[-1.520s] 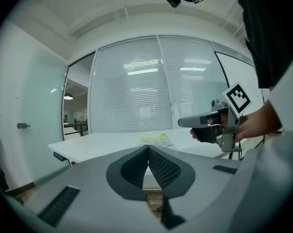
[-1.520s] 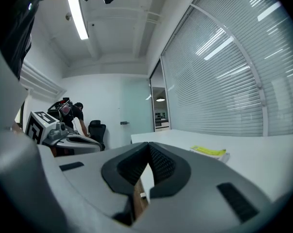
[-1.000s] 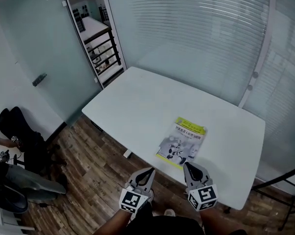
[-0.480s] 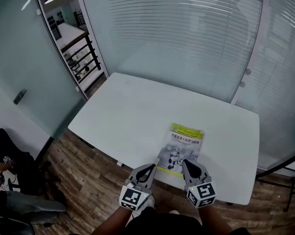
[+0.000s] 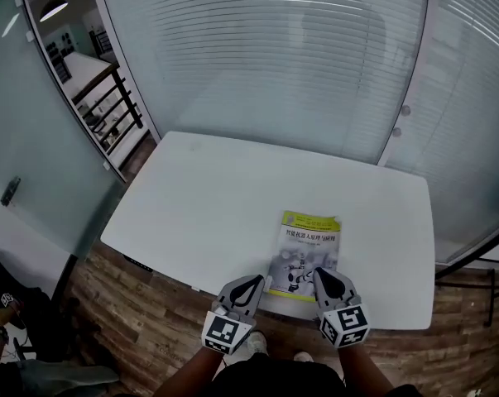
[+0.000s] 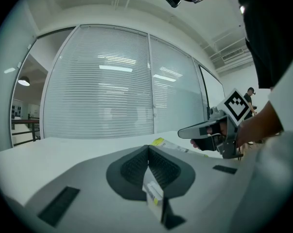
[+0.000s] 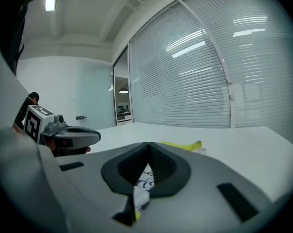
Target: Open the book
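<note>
Grey left tool [image 5: 254, 281] and right tool [image 5: 322, 273] pressed together, empty; book [image 5: 305, 246] closed.

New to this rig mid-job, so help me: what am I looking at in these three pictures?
A person, not a robot, holds tongs in each hand. One picture looks down from a camera on the person's head: left tongs and right tongs show at its bottom. The other two come from cameras riding on each pair, looking along its jaws. A closed book lies on the white table near its front edge. Both tongs are shut and empty, by the book's near edge.
</note>
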`<state>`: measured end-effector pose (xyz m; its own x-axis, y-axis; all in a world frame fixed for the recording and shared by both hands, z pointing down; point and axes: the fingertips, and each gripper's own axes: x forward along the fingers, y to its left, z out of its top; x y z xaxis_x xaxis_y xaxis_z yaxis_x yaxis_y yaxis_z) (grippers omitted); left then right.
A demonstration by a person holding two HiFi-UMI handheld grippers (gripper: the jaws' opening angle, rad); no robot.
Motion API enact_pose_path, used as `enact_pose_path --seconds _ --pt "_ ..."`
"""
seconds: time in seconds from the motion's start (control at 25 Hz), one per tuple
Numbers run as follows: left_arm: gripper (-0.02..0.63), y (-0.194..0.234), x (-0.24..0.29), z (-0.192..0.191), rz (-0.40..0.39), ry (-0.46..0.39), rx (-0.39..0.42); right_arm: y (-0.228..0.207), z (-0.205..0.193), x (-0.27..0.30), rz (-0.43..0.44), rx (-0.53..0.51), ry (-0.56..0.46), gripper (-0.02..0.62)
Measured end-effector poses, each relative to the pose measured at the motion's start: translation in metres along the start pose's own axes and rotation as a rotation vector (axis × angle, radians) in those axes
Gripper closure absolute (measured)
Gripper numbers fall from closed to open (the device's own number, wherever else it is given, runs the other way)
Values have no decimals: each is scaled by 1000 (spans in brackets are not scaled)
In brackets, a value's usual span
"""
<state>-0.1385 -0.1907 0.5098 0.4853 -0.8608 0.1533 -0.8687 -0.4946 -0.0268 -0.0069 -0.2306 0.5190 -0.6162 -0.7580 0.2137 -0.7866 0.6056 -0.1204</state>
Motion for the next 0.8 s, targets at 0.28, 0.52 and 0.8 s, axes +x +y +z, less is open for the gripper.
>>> enact_pose_path --seconds 0.28,0.52,0.8 --pt "594 10 9 10 -96 -48 36 -3 3 -1 -106 -4 6 589" --pt "594 10 13 9 -167 -57 40 -14 -1 -4 -198 17 16 589" --pt "594 18 20 7 -176 -60 7 -40 -12 -13 -335 94 50 589"
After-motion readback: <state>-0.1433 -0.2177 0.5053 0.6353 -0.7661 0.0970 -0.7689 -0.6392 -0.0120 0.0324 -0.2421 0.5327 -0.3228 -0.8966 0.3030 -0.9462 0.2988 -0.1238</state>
